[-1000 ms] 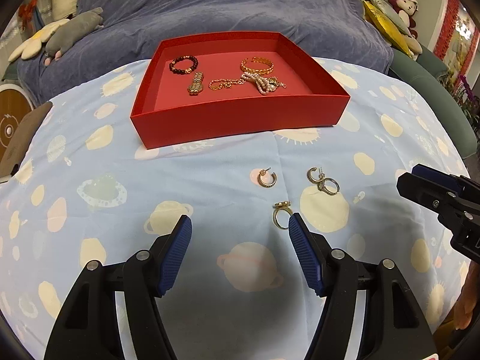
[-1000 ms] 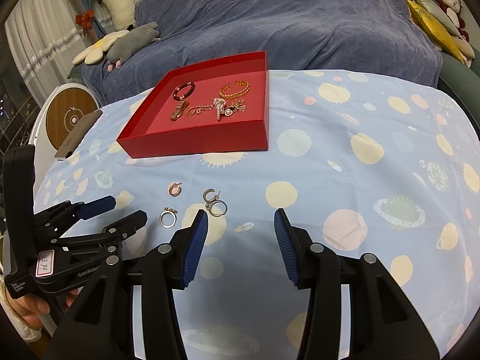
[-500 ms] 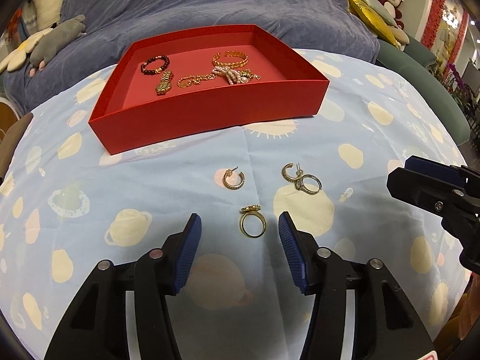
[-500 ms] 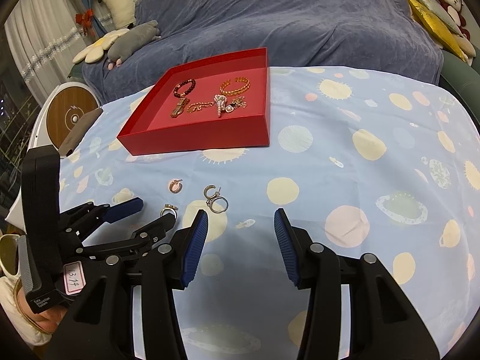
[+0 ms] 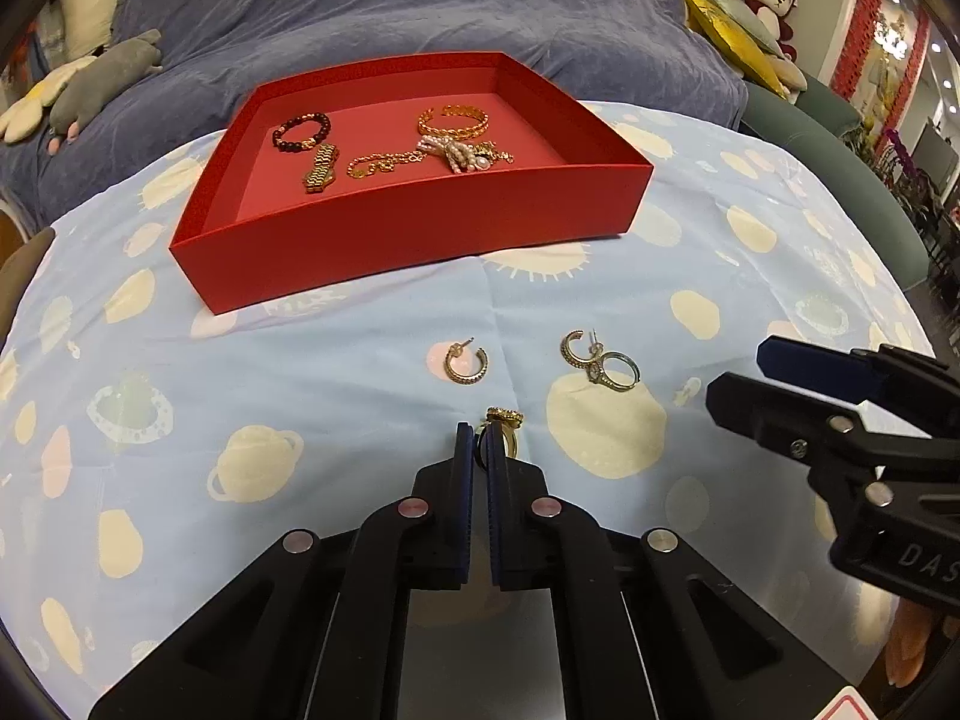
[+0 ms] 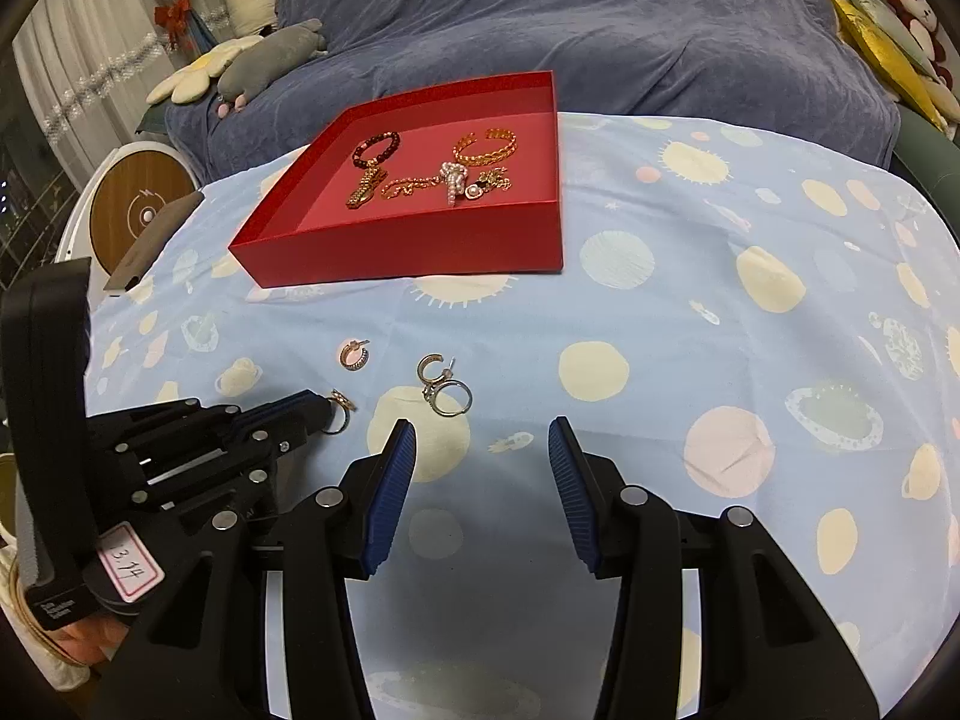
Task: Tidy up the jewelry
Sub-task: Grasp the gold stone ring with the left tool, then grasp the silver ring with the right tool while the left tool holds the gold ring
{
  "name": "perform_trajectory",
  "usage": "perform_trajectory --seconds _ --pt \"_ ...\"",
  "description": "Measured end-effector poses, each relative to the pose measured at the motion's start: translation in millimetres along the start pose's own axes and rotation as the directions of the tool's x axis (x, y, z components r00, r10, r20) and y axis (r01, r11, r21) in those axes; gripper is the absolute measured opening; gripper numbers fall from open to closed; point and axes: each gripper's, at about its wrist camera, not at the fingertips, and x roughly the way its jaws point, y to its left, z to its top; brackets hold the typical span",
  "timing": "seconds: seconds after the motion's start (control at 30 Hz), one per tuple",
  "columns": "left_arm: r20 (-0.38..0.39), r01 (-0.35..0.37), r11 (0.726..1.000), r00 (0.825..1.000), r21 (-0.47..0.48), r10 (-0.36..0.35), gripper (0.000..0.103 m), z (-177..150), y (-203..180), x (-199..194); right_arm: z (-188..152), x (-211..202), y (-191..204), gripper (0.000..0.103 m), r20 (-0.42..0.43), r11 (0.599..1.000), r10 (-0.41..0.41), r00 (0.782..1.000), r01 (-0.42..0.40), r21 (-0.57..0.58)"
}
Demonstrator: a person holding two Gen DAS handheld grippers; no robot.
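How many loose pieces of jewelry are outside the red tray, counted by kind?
Hoop earrings: 2
Rings: 2, namely a loose ring touching one earring and a gold ring pinched in the left claw
Total: 4

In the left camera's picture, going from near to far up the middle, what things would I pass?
Left hand-held gripper → gold ring pinched in it → hoop earring on the cloth → red tray → blue blanket.
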Motion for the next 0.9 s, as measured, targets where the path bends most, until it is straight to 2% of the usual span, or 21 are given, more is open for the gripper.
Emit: perform_trajectory --seconds 0.33,0.63,0.87,0.9 --pt "0.02 0.002 0.998 1.0 -0.056 -0.001 0.001 2.2 22.1 -20.6 0.4 25.2 13.6 0.044 -0.026 0.999 -0.007 1.0 0.006 -0.041" --pt "0.024 -0.001 0.998 1.0 -0.061 0.002 0.001 -0.1 28.3 -26.1 5.1 44.1 16.9 0.044 -0.026 0.999 -0.021 0.999 0.02 -0.045" --pt "0.023 -0.005 0.998 1.0 -0.066 0.007 0.001 -1.9 32.9 -28.0 6.7 46.8 18.4 0.022 -0.012 0.998 -0.035 0.999 0.035 -0.06" --pt "0.022 -0.006 0.998 1.0 -0.067 0.007 0.001 -1.7 33.9 -27.8 6.1 46.2 17.9 0.022 -0.013 0.998 -0.033 0.999 0.032 -0.062"
